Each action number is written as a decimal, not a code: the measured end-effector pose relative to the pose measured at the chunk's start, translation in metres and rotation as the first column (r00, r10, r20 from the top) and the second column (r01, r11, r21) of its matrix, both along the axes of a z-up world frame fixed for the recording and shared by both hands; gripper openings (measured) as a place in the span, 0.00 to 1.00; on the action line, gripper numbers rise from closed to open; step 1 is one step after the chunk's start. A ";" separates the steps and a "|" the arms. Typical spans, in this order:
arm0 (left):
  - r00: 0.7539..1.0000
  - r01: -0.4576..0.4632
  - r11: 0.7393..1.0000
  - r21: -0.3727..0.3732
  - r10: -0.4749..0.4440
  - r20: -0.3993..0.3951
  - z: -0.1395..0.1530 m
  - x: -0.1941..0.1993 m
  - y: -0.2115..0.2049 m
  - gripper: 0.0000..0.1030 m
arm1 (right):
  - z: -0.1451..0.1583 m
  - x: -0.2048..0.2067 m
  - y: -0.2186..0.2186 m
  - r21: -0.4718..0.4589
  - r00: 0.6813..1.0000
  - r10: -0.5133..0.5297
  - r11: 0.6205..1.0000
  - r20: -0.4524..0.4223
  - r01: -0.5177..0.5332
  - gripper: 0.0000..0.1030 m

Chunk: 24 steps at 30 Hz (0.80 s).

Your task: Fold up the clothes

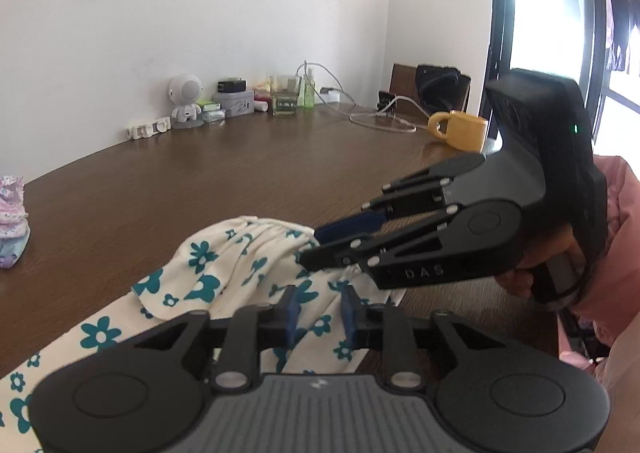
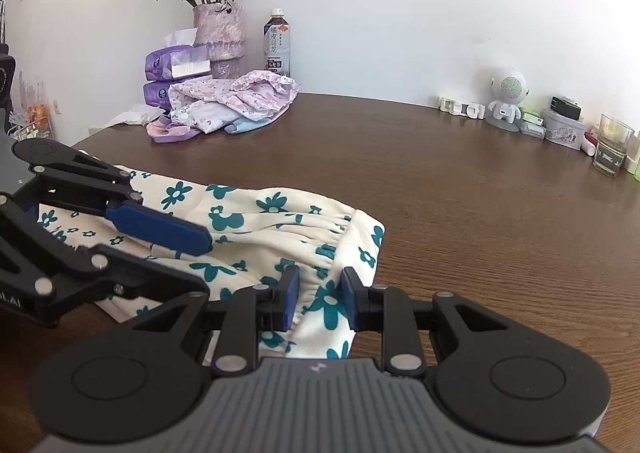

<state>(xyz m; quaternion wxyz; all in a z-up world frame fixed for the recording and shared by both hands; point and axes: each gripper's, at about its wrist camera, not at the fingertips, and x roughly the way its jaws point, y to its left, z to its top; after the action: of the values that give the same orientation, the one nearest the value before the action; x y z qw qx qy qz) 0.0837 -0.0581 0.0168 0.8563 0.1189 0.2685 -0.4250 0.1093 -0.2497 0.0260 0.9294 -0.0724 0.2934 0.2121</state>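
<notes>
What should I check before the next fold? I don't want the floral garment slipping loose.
1. Grip of right hand-held gripper on floral garment, at its gathered edge: ok.
2. Hold of left hand-held gripper: cannot tell; cloth lies between its fingers.
3. Cloth lying flat: not ok, bunched.
4. Bare table beyond the cloth: ok.
5. The yellow mug apart from the cloth: ok.

home, vase of roses, mug
</notes>
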 end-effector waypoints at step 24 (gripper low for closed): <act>0.991 -0.125 0.991 -0.043 0.122 -0.062 -0.012 0.040 0.011 0.21 | -0.003 0.065 0.009 0.027 0.997 0.074 0.997 0.014 -0.075 0.24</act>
<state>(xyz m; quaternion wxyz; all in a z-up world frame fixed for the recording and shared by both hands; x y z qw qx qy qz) 0.1239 -0.0468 0.0050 0.8752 0.0692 0.2905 -0.3806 0.1742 -0.2405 0.0229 0.9236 -0.0718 0.2815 0.2502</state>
